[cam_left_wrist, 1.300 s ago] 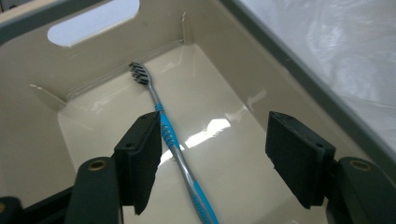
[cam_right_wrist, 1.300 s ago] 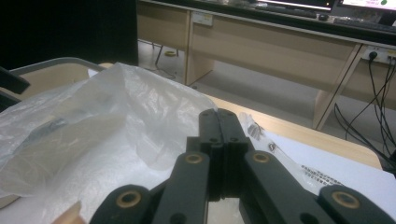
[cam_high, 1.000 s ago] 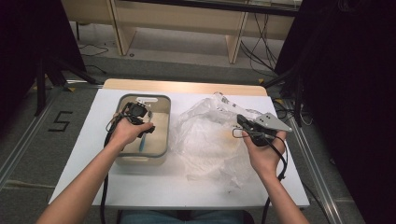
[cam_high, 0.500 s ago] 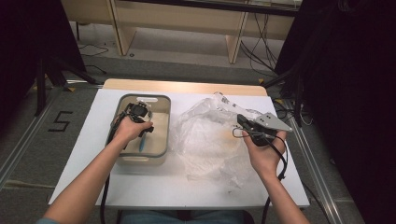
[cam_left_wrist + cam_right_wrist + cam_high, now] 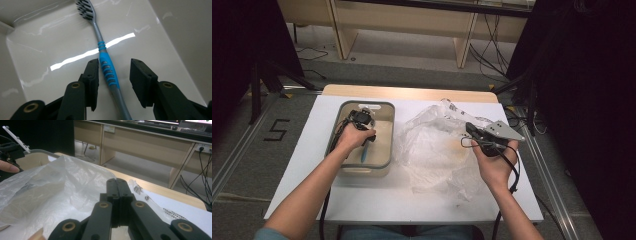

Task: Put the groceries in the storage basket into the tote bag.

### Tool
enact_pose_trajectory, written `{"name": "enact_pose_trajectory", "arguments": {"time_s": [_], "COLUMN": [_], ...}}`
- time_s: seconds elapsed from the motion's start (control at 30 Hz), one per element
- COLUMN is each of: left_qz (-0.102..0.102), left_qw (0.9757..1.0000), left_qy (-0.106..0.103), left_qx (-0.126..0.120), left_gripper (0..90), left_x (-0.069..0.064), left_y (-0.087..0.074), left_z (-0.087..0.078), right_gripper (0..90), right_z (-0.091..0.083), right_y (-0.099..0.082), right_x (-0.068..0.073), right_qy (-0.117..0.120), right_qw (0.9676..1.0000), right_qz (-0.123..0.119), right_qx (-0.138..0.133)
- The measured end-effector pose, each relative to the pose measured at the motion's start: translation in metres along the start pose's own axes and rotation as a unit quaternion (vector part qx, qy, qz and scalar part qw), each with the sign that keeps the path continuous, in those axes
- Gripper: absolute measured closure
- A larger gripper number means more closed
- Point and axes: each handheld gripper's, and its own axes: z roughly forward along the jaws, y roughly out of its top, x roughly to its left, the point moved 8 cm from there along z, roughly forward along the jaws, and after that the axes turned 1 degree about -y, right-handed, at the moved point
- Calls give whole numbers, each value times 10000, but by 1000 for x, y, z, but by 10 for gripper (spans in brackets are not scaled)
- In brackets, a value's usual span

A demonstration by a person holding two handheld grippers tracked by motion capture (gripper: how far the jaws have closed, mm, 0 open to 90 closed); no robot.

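The left tool point(image 5: 113, 75) is down inside the tray point(image 5: 384, 131), which sits on the left part of the white bench point(image 5: 312, 160). Its jaws have just been closing, w/ the toothbrush point(image 5: 106, 65) between them; the left pad is touching or nearly touching the blue grip, the right pad is apart, so still spread, no pinch yet. The toothbrush lies flat on the tray floor. The right tool point(image 5: 116, 188) is pressed together, empty, held above the clear plastic bag point(image 5: 437, 150) beside the tray.

White rectangular worktop point(image 5: 302, 165), crumpled clear plastic bag point(image 5: 437, 150) at its centre, pale wooden desk point(image 5: 412, 20) at twelve o'clock, black cables point(image 5: 484, 55) beneath.
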Motion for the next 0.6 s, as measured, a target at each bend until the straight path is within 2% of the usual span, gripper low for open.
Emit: {"name": "enact_pose_trajectory", "arguments": {"time_s": [0.6], "left_qz": [-49], "left_qw": [9998], "left_qy": [132], "left_qx": [163], "left_gripper": [677], "left_x": [1], "left_y": [2], "left_z": [5], "right_gripper": [900], "right_z": [0], "right_y": [0], "right_x": [1], "right_qy": [16], "right_qw": [10000], "right_qz": [-17], "right_qx": [8]}}
